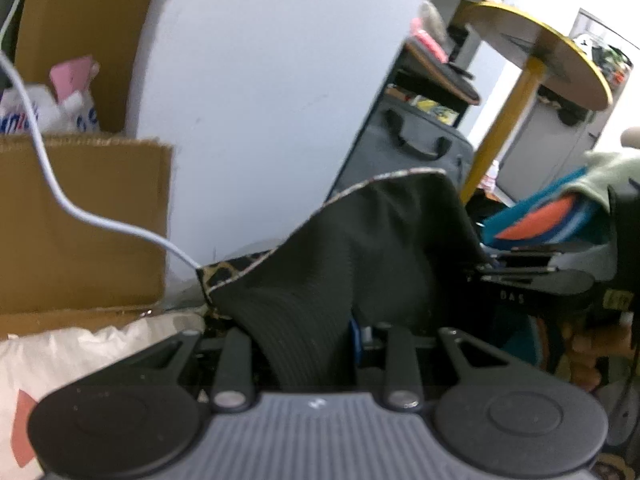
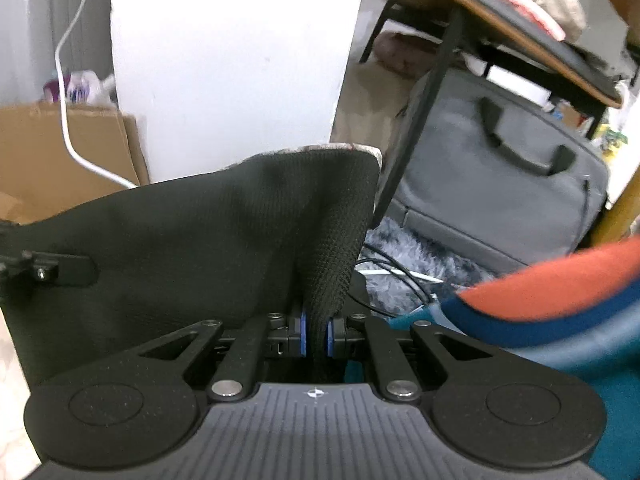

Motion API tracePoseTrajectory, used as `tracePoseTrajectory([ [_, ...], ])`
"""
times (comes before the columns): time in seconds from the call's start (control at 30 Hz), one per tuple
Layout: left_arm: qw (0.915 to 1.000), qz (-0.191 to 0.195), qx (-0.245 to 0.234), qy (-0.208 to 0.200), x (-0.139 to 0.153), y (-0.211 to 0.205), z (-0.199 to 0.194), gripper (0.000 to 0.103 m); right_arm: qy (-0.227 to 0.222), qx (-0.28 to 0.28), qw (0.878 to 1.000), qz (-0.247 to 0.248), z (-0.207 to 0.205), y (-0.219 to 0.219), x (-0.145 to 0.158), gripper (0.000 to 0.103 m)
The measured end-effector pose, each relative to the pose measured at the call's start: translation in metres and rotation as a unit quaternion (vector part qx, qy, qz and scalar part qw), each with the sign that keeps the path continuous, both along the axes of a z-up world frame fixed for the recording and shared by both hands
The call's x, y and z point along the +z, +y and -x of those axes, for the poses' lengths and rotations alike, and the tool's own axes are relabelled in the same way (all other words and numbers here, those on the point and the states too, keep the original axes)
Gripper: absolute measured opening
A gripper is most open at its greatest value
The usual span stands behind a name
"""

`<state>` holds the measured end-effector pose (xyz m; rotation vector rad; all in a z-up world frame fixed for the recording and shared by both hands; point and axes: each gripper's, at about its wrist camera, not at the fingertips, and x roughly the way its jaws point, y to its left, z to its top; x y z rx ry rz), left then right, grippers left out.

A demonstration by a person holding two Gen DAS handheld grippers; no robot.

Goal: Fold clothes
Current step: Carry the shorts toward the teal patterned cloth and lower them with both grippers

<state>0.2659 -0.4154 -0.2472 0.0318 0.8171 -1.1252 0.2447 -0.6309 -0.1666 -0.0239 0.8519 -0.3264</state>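
A black knitted garment [image 1: 360, 248] with a leopard-print face on its turned edge [image 1: 228, 272] is held up in the air between both grippers. My left gripper [image 1: 316, 344] is shut on one bunched end of it; the cloth covers most of its pads. My right gripper [image 2: 316, 336] is shut on the other end of the black garment [image 2: 224, 248], pinched between blue pads [image 2: 330, 338]. In the left wrist view the right gripper's black body [image 1: 536, 280] shows at the right. The left gripper's black part [image 2: 60, 270] shows at the left of the right wrist view.
A cardboard box [image 1: 80, 220] and a white cable [image 1: 48, 168] stand by a white wall [image 1: 260, 80]. A grey bag [image 2: 500, 184] lies under a dark shelf [image 2: 520, 36]. A round yellow table [image 1: 540, 52] is behind. Orange and blue clothes [image 2: 560, 292] are piled at the right.
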Motion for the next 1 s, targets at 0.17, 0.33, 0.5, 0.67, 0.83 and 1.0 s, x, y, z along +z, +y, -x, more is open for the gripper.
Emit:
tracePoseTrajectory([
  [0.17,0.9998,-0.008,0.015,-0.01,-0.013,-0.008,-0.013,0.03,0.016,0.005,1.0,0.001,-0.023,-0.01,-0.021,0.008],
  [0.33,0.9993,-0.018,0.033,0.003,-0.032,-0.015,-0.027,0.029,0.031,0.001,0.999,0.007,-0.041,-0.016,-0.048,0.009],
  [0.5,0.9983,-0.031,0.038,0.032,-0.043,-0.017,-0.041,0.039,0.038,-0.014,0.998,0.04,-0.048,-0.016,-0.069,0.025],
  [0.67,0.9941,0.006,0.065,0.086,-0.039,0.0,-0.06,0.038,0.004,-0.031,0.998,0.056,-0.026,-0.007,-0.059,0.026],
  [0.83,0.9881,0.013,0.073,0.135,-0.049,-0.006,-0.076,0.045,-0.041,-0.046,0.998,0.022,0.007,0.003,-0.042,0.026],
  [1.0,0.9804,0.018,0.095,0.171,-0.066,-0.016,-0.084,0.053,-0.083,-0.062,0.993,-0.049,0.042,0.019,-0.044,0.026],
])
